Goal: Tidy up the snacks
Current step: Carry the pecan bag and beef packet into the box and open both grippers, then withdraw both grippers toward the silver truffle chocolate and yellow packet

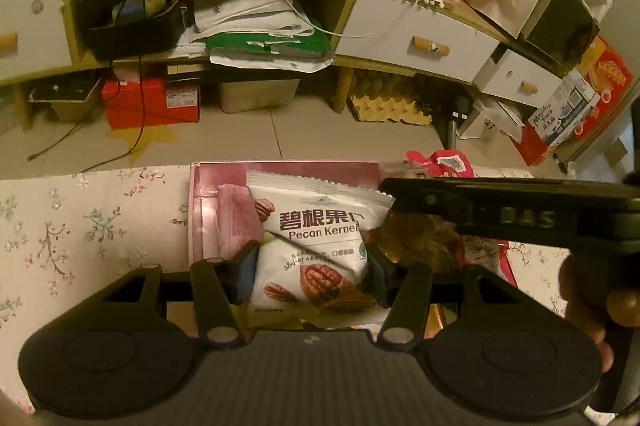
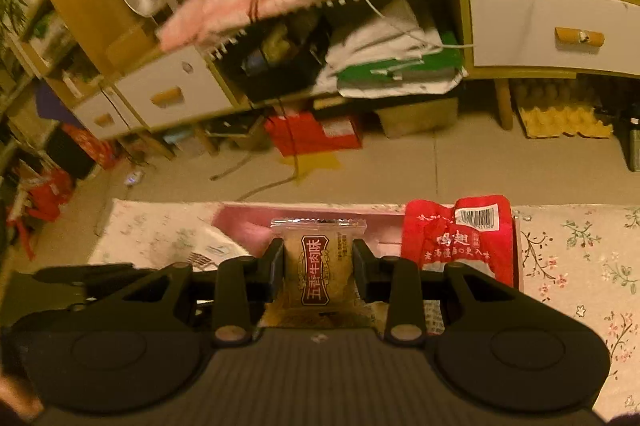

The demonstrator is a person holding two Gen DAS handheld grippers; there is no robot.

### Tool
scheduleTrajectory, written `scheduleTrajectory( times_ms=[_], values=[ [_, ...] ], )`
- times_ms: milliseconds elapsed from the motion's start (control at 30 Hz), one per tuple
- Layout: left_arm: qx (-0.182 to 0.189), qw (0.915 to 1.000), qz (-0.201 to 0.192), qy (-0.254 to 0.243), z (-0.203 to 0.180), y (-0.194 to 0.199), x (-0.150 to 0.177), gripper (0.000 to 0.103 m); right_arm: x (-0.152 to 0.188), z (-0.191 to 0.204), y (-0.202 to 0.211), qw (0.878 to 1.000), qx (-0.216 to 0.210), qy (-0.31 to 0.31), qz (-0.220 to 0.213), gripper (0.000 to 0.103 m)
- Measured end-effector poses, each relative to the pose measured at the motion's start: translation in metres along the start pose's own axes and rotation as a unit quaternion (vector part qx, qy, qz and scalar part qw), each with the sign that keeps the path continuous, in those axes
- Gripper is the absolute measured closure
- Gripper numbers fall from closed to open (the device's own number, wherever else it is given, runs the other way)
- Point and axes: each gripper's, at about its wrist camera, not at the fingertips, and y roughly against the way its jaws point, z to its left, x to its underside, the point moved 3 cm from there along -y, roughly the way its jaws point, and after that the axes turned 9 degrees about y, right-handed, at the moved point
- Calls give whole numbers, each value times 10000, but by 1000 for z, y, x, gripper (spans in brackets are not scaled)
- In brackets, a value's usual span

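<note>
Above the pink box (image 1: pixel 199 209), which sits on a flowered tablecloth (image 1: pixel 92 226), the left gripper (image 1: pixel 312 272) is clamped on a white pecan packet (image 1: pixel 316 238), its pads pressing the packet's two sides. The packet hangs tilted over the box's inside. Just right of it, the right gripper (image 2: pixel 318 262) is closed on a small tan beef snack packet (image 2: pixel 318 266), held upright over the same box (image 2: pixel 248 222). A red snack bag (image 2: pixel 460 238) lies crumpled against the box's right edge, beside the tan packet.
</note>
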Motion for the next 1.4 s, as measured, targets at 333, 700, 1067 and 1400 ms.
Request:
scheduleTrajectory(
  times_ms=[333,700,1067,1400],
  values=[
    [328,9991,-250,102,7,17,-1,33,1,-10,10,9987,76,-424,-279,60],
    [455,9955,-590,585,23,61,-1,33,16,-10,42,9980,34,-515,-364,60],
    [-295,9843,-826,1532,53,110,38,33,41,6,92,9963,79,-794,-324,47],
    [-856,9795,-604,1719,51,125,80,32,68,27,122,9962,-85,-824,-281,31]
  ],
)
